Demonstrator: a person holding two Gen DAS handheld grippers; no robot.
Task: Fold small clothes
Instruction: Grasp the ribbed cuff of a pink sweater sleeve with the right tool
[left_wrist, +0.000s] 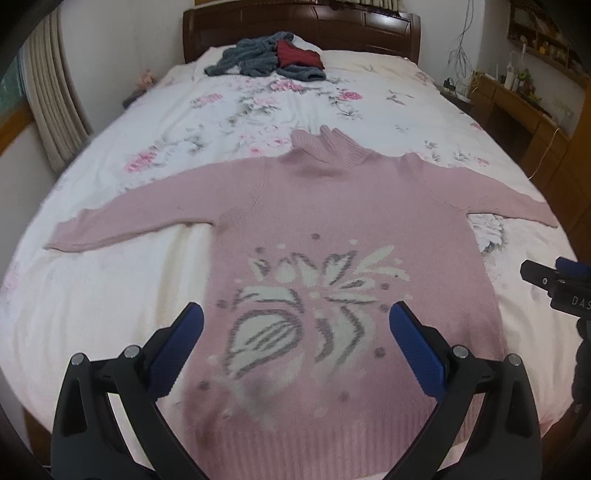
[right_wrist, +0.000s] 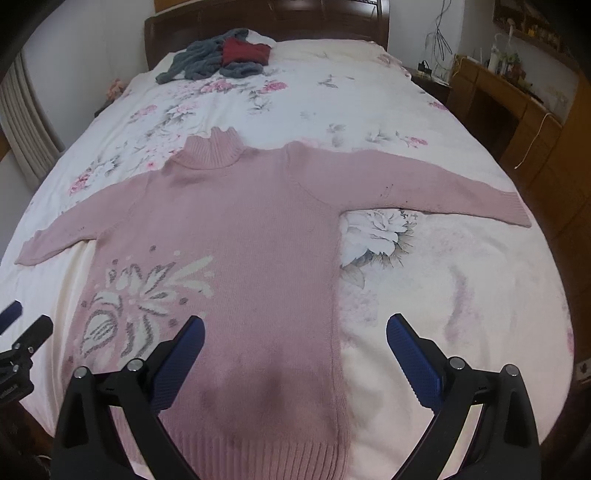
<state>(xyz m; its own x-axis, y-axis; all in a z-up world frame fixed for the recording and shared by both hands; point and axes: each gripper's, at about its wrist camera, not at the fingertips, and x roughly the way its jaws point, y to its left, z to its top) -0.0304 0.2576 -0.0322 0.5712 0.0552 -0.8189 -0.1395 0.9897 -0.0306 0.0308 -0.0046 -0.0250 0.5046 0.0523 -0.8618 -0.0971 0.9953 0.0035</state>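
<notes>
A pink knitted turtleneck sweater (left_wrist: 332, 206) (right_wrist: 236, 221) lies flat on the bed, front up, both sleeves spread out sideways, a white and grey flower pattern on its lower front. My left gripper (left_wrist: 297, 321) hovers open over the patterned lower part, near the hem, holding nothing. My right gripper (right_wrist: 295, 332) is open too, above the sweater's lower right side, with its right finger over bare sheet. Each gripper shows at the edge of the other's view: the right gripper (left_wrist: 554, 284) and the left gripper (right_wrist: 22, 332).
The bed (right_wrist: 443, 295) has a white sheet with pink flowers and a dark wooden headboard (left_wrist: 303, 29). A heap of grey and red clothes (left_wrist: 273, 57) (right_wrist: 221, 57) lies near the headboard. A wooden desk (right_wrist: 517, 107) stands to the right, curtains (left_wrist: 55, 99) to the left.
</notes>
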